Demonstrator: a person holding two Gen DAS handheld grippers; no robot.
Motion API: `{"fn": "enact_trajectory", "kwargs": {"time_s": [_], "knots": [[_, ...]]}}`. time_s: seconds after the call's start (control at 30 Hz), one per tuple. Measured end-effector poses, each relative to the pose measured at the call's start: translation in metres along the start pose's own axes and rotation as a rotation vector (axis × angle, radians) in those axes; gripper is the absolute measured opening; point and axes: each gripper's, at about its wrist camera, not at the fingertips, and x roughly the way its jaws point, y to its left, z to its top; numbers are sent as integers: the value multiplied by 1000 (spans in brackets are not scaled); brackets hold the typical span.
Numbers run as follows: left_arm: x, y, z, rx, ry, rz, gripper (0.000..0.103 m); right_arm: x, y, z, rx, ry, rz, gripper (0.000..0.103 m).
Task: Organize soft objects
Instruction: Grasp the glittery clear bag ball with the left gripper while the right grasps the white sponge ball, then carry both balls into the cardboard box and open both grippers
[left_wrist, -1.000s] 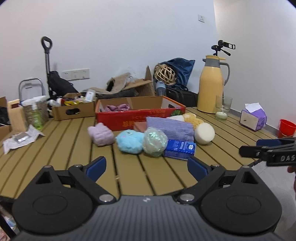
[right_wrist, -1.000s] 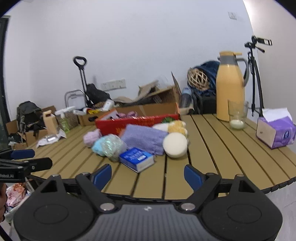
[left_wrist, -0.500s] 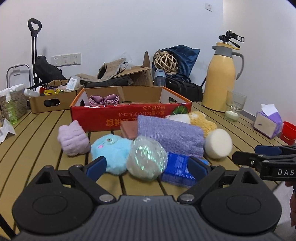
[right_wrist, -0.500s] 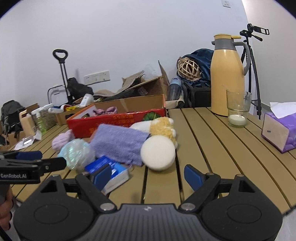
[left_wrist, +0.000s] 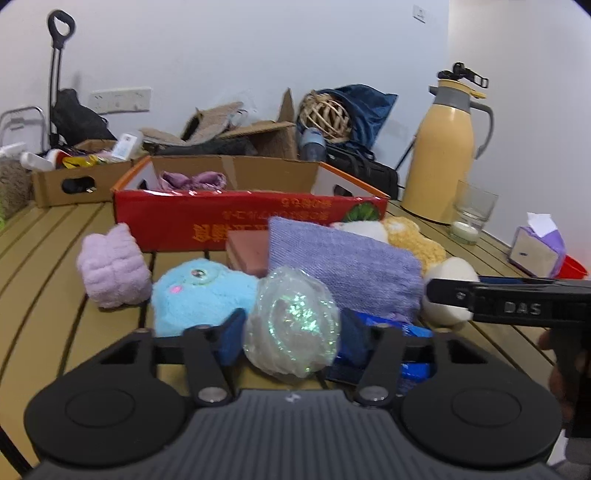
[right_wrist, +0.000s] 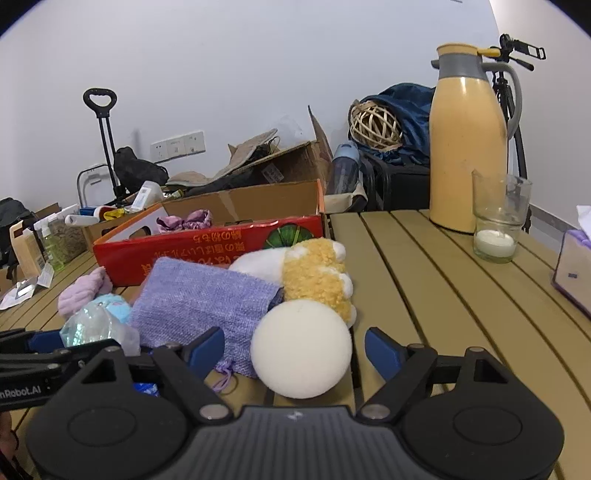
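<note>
A pile of soft things lies in front of a red cardboard box (left_wrist: 251, 218). My left gripper (left_wrist: 291, 338) has its blue pads against both sides of the iridescent clear ball (left_wrist: 291, 325). Next to it are a blue plush (left_wrist: 195, 291), a pink fluffy piece (left_wrist: 110, 269), a purple knit cloth (left_wrist: 343, 266) and a yellow-white plush (left_wrist: 410, 240). My right gripper (right_wrist: 295, 352) is open, its pads on either side of the white foam ball (right_wrist: 301, 347) with a gap on the right. A purple scrunchie (left_wrist: 192, 180) lies inside the box.
A blue pack (left_wrist: 413, 354) lies under the pile and a reddish block (left_wrist: 247, 251) behind it. A yellow thermos (right_wrist: 467, 140), a glass with a candle (right_wrist: 496, 221) and a tissue box (left_wrist: 539, 251) stand at the right. A small carton (left_wrist: 74, 181) stands at the far left.
Both grippers have moved forward to the pile. The left one has narrowed around the iridescent ball; the right one now brackets the white ball.
</note>
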Motion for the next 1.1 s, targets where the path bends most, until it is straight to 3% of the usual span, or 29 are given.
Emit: {"fn": "enact_trajectory", "kwargs": {"time_s": [0.1,0.17,0.5,0.87,1.1], "knots": [[1,1,-2,1,7,-12,42,3,0,-1,6,0,9,62],[1,2,-1,-8,7,-18,39,6,0,-2,1,11,-2,57],[-21,-3,5,-7,-21,-31,35,-6,-1,-5,21,-9,10,55],[-100,-6,8,-10,-117,-9,35,-69,21,-7,-16,-58,25,55],[-137,1,5,-39,-156,13,35,-110,40,-9,-30,-86,81,55]]}}
